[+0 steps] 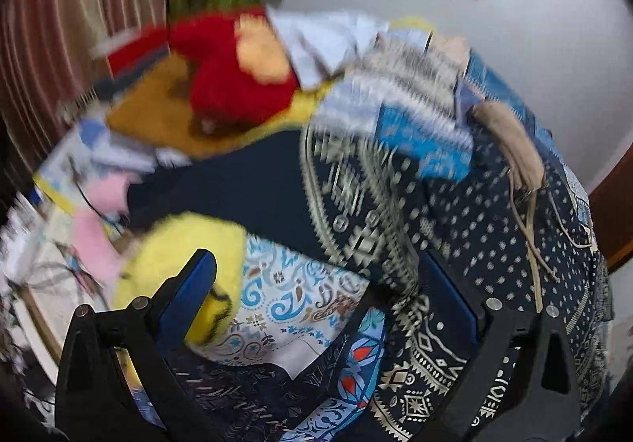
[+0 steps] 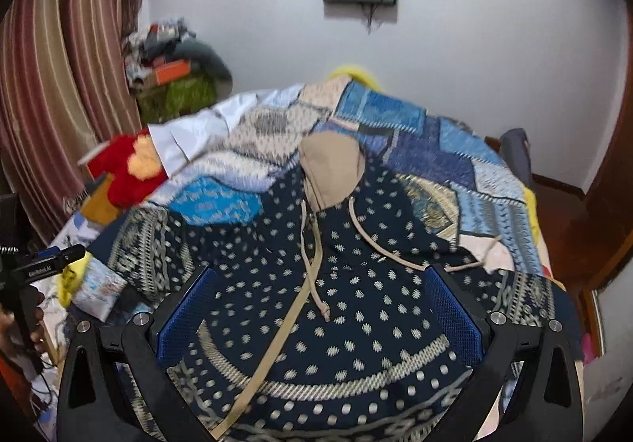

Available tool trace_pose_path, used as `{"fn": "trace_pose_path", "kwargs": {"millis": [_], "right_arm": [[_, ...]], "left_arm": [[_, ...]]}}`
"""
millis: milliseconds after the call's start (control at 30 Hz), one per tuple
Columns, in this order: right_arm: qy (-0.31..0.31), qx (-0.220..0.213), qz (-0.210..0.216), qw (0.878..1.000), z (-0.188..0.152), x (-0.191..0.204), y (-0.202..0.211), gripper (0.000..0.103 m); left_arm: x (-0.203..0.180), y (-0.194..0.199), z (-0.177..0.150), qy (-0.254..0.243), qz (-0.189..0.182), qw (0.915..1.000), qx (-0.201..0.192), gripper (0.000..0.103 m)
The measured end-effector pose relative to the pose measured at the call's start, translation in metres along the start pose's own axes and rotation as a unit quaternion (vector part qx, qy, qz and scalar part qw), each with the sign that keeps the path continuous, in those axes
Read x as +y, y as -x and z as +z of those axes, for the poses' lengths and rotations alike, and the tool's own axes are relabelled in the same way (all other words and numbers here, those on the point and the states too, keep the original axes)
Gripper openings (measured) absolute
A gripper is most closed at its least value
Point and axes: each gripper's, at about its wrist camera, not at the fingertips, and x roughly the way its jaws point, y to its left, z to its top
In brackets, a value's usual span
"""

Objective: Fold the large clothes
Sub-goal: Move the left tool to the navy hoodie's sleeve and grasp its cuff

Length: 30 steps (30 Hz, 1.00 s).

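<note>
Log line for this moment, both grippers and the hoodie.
left gripper: open over sleeve area | right gripper: open above chest | navy patterned hoodie: spread on bed, tan hood up | fold: not started

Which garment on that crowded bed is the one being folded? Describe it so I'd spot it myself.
Start at the bed covered in blue patchwork. Spread over its near half lies the hoodie, navy with pale dots and patterned bands. Its tan hood and long tan drawstrings set it apart from everything around it.
</note>
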Motion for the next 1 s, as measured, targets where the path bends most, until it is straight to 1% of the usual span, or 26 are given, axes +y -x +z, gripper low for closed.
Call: {"fn": "trace_pose_path", "kwargs": {"millis": [67, 133, 300, 400, 433, 467, 500, 533, 567, 600, 633, 667, 700, 767, 800, 867, 933, 1000], "right_arm": [[0.011, 0.020, 0.000, 1.000, 0.002, 0.001, -0.025, 0.103], [0.015, 0.039, 0.012, 0.999, 0.001, 0.003, -0.046, 0.103], [0.007, 0.081, 0.046, 0.996, -0.004, 0.008, -0.086, 0.103], [0.002, 0.099, 0.063, 0.993, -0.008, 0.011, -0.100, 0.103], [0.000, 0.105, 0.069, 0.992, -0.008, 0.012, -0.104, 0.103], [-0.001, 0.109, 0.074, 0.991, -0.009, 0.013, -0.106, 0.103], [-0.002, 0.111, 0.077, 0.991, -0.010, 0.014, -0.107, 0.103], [-0.003, 0.112, 0.079, 0.990, -0.011, 0.014, -0.106, 0.103], [-0.002, 0.112, 0.080, 0.991, -0.012, 0.015, -0.105, 0.103], [-0.001, 0.110, 0.079, 0.991, -0.012, 0.014, -0.103, 0.103], [0.000, 0.108, 0.077, 0.991, -0.012, 0.013, -0.100, 0.103], [0.001, 0.104, 0.072, 0.992, -0.012, 0.012, -0.096, 0.103], [0.001, 0.101, 0.067, 0.993, -0.011, 0.010, -0.092, 0.103], [-0.004, 0.091, 0.063, 0.994, -0.010, 0.002, -0.078, 0.103], [-0.007, 0.084, 0.062, 0.995, -0.010, -0.002, -0.070, 0.103], [-0.011, 0.071, 0.056, 0.996, -0.010, -0.010, -0.054, 0.103], [-0.011, 0.060, 0.044, 0.997, -0.011, -0.017, -0.039, 0.103], [-0.009, 0.051, 0.034, 0.998, -0.010, -0.023, -0.025, 0.103]], "left_arm": [[0.008, -0.016, 0.000, 0.022, -0.023, 0.9991, 0.028, 0.103], [0.015, -0.029, 0.000, 0.040, -0.042, 0.9974, 0.043, 0.103], [0.017, -0.040, 0.010, 0.063, -0.084, 0.9935, 0.043, 0.103], [0.024, -0.053, 0.021, 0.081, -0.093, 0.9914, 0.044, 0.101], [0.025, -0.058, 0.025, 0.084, -0.091, 0.9914, 0.043, 0.096], [0.024, -0.062, 0.030, 0.085, -0.083, 0.9920, 0.043, 0.093], [0.024, -0.065, 0.033, 0.086, -0.075, 0.9926, 0.044, 0.086], [0.023, -0.067, 0.037, 0.085, -0.067, 0.9932, 0.043, 0.074], [0.024, -0.069, 0.040, 0.085, -0.059, 0.9937, 0.045, 0.067], [0.023, -0.070, 0.044, 0.084, -0.044, 0.9945, 0.046, 0.053], [0.021, -0.070, 0.047, 0.079, -0.027, 0.9957, 0.040, 0.036], [0.018, -0.069, 0.050, 0.071, -0.017, 0.9968, 0.033, 0.028], [0.013, -0.066, 0.053, 0.053, -0.003, 0.9983, 0.024, 0.020], [-0.007, -0.056, 0.057, 0.001, 0.037, 0.9993, -0.002, 0.010], [-0.016, -0.051, 0.060, -0.018, 0.047, 0.9986, -0.013, 0.009], [-0.039, -0.034, 0.066, -0.052, 0.042, 0.9969, -0.042, 0.007], [-0.066, -0.013, 0.069, -0.083, 0.025, 0.9936, -0.072, 0.007], [-0.097, 0.001, 0.071, -0.110, 0.002, 0.9901, -0.087, 0.007]]}}
